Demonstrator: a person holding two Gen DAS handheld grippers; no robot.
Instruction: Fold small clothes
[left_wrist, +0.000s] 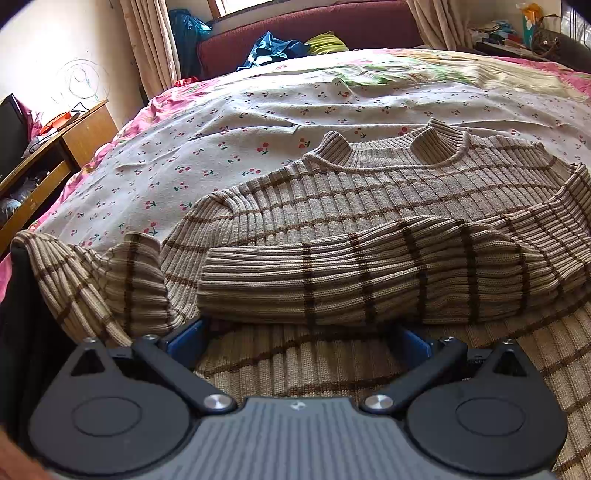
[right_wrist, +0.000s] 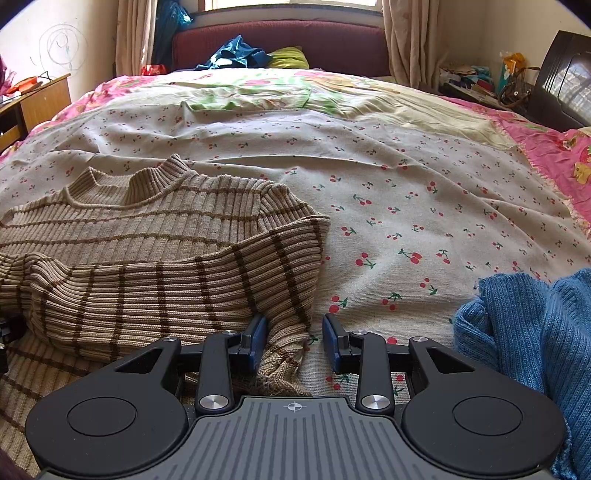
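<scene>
One striped beige sweater lies flat on the cherry-print sheet of the bed, one sleeve folded across its body. The left gripper sits over the hem with fingers spread wide, and the right gripper stands parted around the sweater's side edge. Only the right wrist view shows a blue knit garment near that gripper.

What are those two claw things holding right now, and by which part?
Nothing is held. The left gripper is wide open over the striped sweater. The right gripper is open around its lower side edge, not clamped.
</scene>
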